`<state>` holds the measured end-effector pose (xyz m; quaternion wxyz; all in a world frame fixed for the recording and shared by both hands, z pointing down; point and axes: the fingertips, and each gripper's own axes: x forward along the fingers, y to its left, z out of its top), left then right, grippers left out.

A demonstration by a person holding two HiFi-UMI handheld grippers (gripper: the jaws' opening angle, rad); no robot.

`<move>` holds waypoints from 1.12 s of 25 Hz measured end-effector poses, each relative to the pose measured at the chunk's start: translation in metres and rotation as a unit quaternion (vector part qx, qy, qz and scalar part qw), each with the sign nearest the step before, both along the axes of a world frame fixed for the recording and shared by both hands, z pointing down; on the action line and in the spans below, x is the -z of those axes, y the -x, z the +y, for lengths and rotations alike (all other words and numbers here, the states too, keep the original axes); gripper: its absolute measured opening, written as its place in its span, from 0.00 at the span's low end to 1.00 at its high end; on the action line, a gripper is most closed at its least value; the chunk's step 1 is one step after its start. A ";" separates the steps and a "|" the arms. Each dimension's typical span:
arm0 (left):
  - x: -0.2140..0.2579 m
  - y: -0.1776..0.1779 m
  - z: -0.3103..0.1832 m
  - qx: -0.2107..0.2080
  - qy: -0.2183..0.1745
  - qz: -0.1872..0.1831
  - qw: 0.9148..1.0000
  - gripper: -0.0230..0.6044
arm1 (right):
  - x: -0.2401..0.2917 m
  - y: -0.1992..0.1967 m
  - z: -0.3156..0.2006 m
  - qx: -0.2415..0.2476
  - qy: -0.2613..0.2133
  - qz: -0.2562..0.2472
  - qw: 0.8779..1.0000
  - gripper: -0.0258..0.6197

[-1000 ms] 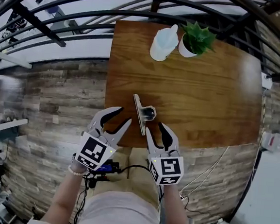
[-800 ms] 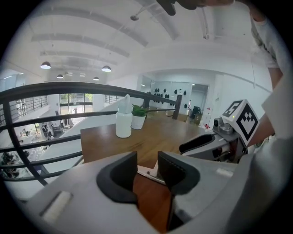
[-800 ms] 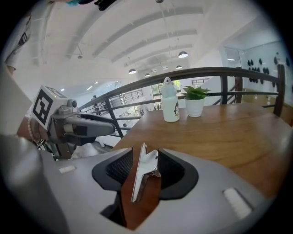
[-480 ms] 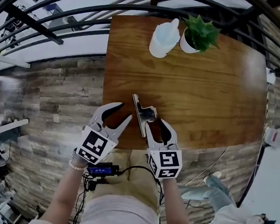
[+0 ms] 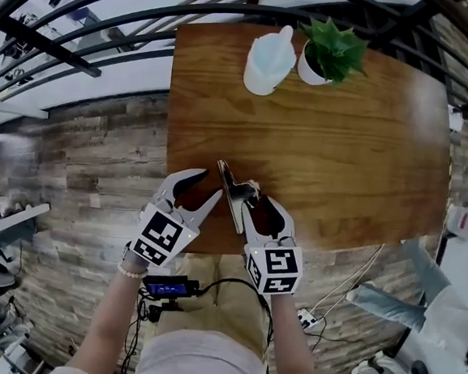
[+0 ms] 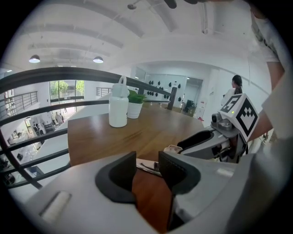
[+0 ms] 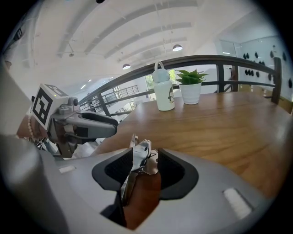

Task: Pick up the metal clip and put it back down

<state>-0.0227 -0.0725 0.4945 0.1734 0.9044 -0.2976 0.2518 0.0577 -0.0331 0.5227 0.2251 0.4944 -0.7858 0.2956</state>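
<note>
The right gripper [image 5: 258, 207] has its jaws apart around the metal clip [image 7: 138, 157]. The clip's raised handle sits between the pads, close to the left one and clear of the right. The left gripper [image 5: 208, 185] is open and empty, just left of the clip. An off-centre squeeze could twist the clip or nudge it off the near edge of the wooden table [image 5: 344, 135].

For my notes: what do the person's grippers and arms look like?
The left gripper and right gripper are both pale grey, with curved jaws lined in black. Each carries a marker cube printed with black-and-white squares. The forearms have no sleeves, and a pale beaded bracelet circles the left wrist.
</note>
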 end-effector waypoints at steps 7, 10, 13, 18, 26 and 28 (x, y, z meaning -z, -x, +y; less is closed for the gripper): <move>-0.016 -0.004 -0.003 -0.001 0.017 0.000 1.000 0.27 | -0.010 0.006 -0.006 0.013 0.005 -0.006 1.000 0.32; -0.020 -0.005 -0.003 -0.001 0.023 0.001 1.000 0.27 | -0.013 0.009 -0.007 0.016 0.008 -0.009 1.000 0.31; -0.024 -0.004 -0.003 -0.001 0.028 -0.002 1.000 0.27 | -0.014 0.013 -0.008 0.024 0.011 -0.011 1.000 0.28; -0.028 -0.002 -0.004 0.000 0.031 -0.002 1.000 0.27 | -0.014 0.015 -0.010 0.020 0.013 -0.031 0.999 0.27; -0.034 -0.001 -0.005 -0.006 0.030 -0.010 0.999 0.28 | -0.006 0.019 -0.014 0.011 0.009 -0.081 0.997 0.17; -0.034 -0.003 -0.003 -0.025 0.016 -0.025 0.999 0.29 | -0.004 0.021 -0.015 0.015 0.007 -0.085 0.996 0.15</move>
